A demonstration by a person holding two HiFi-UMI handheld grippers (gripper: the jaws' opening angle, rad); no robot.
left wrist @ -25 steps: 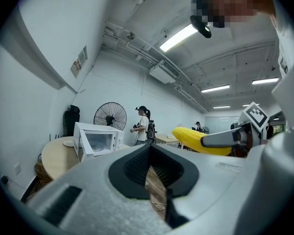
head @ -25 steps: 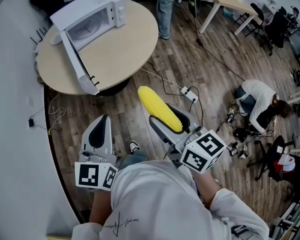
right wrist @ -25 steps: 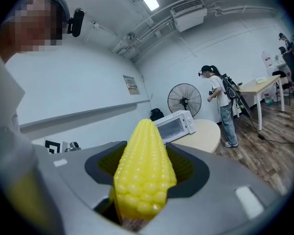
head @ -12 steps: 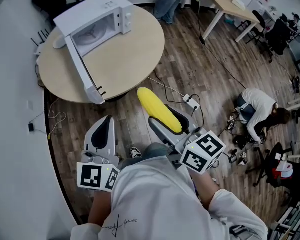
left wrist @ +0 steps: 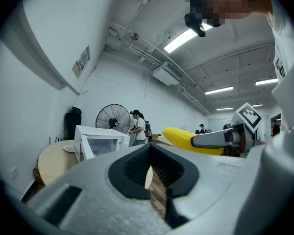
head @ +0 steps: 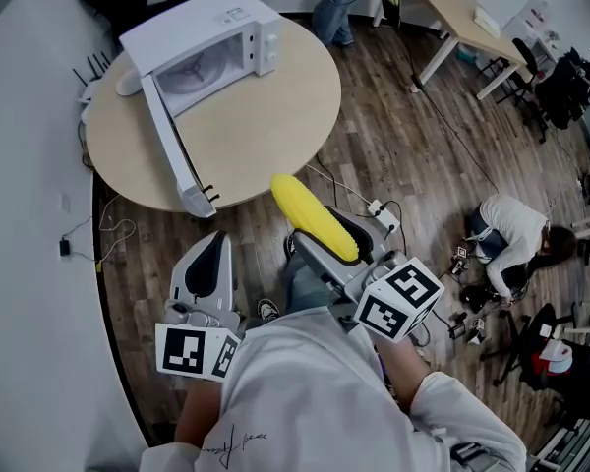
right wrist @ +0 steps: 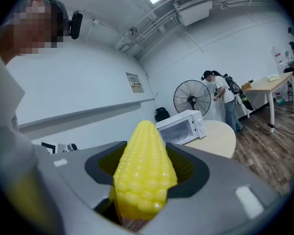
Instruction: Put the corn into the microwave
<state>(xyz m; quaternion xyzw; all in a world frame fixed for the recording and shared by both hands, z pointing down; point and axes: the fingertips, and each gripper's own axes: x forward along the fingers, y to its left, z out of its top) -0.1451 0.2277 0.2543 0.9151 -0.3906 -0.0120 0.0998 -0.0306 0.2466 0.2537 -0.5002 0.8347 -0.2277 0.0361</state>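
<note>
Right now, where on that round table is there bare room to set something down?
The table is bare from the microwave's open door rightward to its rim, as the head view shows it. The left is crowded: the microwave and door fill it.

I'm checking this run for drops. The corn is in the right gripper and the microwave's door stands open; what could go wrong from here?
The corn juts past the jaws of the right gripper, so it might tilt or slip. The microwave door stands open to the table edge near the person; the corn could strike it. Cables and a power strip lie on the floor by the table, a possible trip.
</note>
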